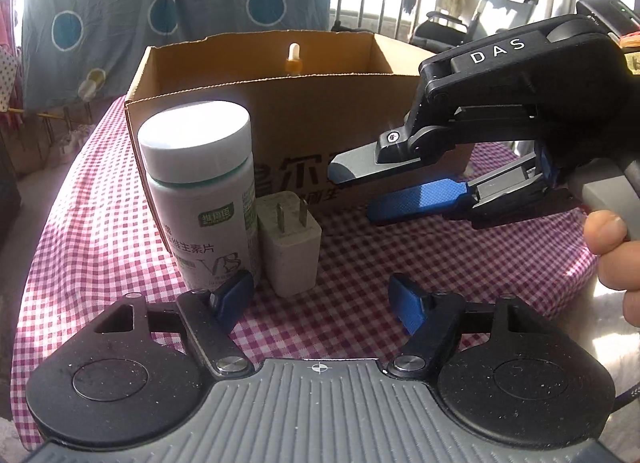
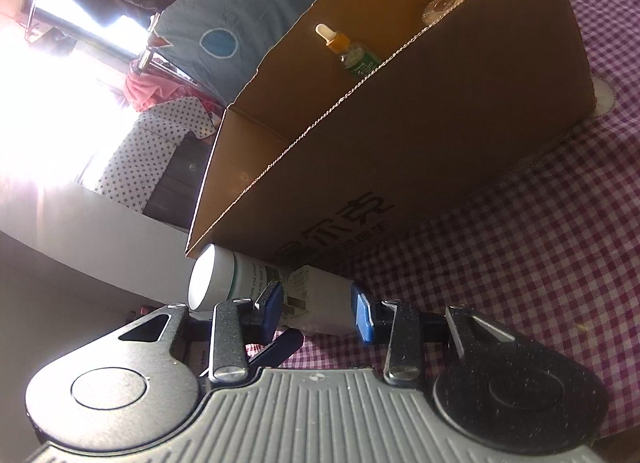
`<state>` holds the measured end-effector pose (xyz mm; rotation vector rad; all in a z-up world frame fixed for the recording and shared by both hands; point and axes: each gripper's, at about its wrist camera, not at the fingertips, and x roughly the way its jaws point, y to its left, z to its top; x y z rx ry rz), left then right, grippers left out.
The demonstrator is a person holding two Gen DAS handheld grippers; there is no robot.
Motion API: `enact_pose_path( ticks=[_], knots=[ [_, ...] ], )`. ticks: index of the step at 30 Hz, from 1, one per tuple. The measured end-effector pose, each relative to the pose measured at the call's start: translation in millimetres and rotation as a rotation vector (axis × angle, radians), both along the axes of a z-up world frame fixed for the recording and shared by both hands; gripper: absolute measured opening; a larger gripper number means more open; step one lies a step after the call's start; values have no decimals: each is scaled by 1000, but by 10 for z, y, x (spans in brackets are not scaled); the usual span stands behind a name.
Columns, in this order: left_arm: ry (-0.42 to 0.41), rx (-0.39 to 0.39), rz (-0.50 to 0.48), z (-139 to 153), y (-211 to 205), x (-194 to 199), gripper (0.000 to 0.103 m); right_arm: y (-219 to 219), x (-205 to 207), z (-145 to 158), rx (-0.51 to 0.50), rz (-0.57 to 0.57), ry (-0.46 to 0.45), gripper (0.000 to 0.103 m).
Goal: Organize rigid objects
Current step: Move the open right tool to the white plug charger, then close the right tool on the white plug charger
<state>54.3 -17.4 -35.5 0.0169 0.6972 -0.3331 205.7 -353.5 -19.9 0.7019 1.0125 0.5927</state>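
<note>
A white vitamin bottle (image 1: pixel 200 191) with a white cap stands upright in front of the cardboard box (image 1: pixel 360 103). A white plug charger (image 1: pixel 289 247) stands beside it, prongs up. My left gripper (image 1: pixel 320 301) is open just short of the two, its left pad close to the bottle's base. My right gripper (image 1: pixel 360 193) comes in from the right, open, tips a little right of the charger with nothing between them. In the right wrist view the charger (image 2: pixel 320 303) and bottle (image 2: pixel 224 279) sit just beyond the right gripper (image 2: pixel 318 311).
The open box (image 2: pixel 420 151) holds a dropper bottle (image 2: pixel 348 51) and a round ridged item (image 2: pixel 444 7). A pink checked cloth (image 1: pixel 440 263) covers the table. A hand (image 1: pixel 612 255) holds the right gripper. Patterned fabric (image 1: pixel 120 3) hangs behind.
</note>
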Motion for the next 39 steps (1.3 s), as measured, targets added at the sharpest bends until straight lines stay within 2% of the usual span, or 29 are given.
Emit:
enact_pose_path(
  ticks=[4,16,31,39],
  knots=[
    [12,-28,13,-32,21,54,68,99,110,-70,-3,17,14,38],
    [17,-50,-19,-46,-75,156,63,263,228,-188,-9,54,41,37],
    [37,-60,-198,-2,-538,20,62,-373,-140,-219,24,-72,68,37],
    [36,-30,-201,36,-624,-26,60,-585,-158,-276,60,-105,69,37]
  ],
)
